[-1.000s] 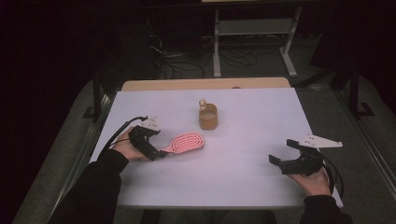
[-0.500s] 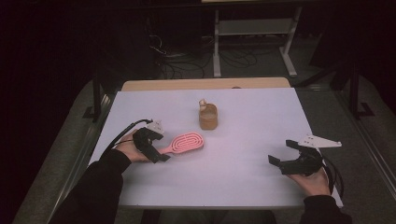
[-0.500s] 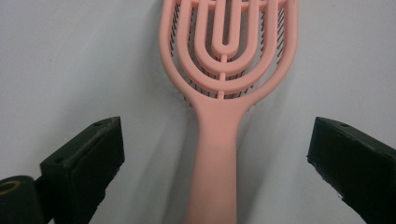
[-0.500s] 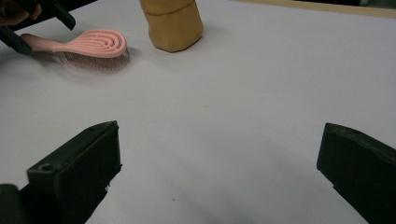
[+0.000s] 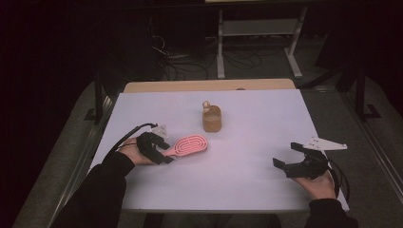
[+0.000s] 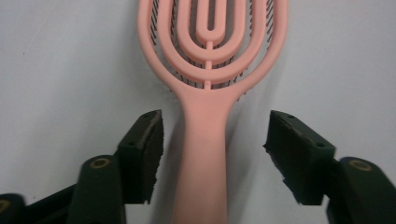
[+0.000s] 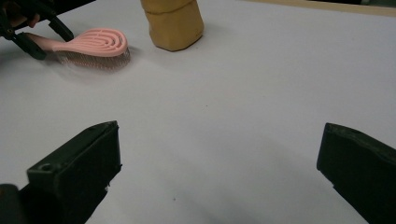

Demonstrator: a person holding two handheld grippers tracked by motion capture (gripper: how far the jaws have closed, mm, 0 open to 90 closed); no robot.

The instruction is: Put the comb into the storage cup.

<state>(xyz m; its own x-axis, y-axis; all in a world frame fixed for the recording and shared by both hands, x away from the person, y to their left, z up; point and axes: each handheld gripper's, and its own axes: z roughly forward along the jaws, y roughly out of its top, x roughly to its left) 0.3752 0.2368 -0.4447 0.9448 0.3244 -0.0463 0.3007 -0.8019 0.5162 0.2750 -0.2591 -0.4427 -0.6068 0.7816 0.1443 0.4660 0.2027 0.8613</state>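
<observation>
The pink brush lies bristles-down on the table's left side, handle toward the left gripper. Its 2 jaws straddle the handle, have just been closing, but gaps remain. The right gripper waits wide open, empty.

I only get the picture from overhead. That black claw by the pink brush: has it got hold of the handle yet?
Observer: Not yet. The left gripper has the pink hairbrush handle between its jaws; they have just been closing, but gaps show on both sides.
Visitor: Which way up is the brush?
Observer: Bristles down on the table, seen from the right gripper view.
Visitor: And the other claw?
Observer: The right gripper stands wide open over bare table, nothing between its jaws.
</observation>
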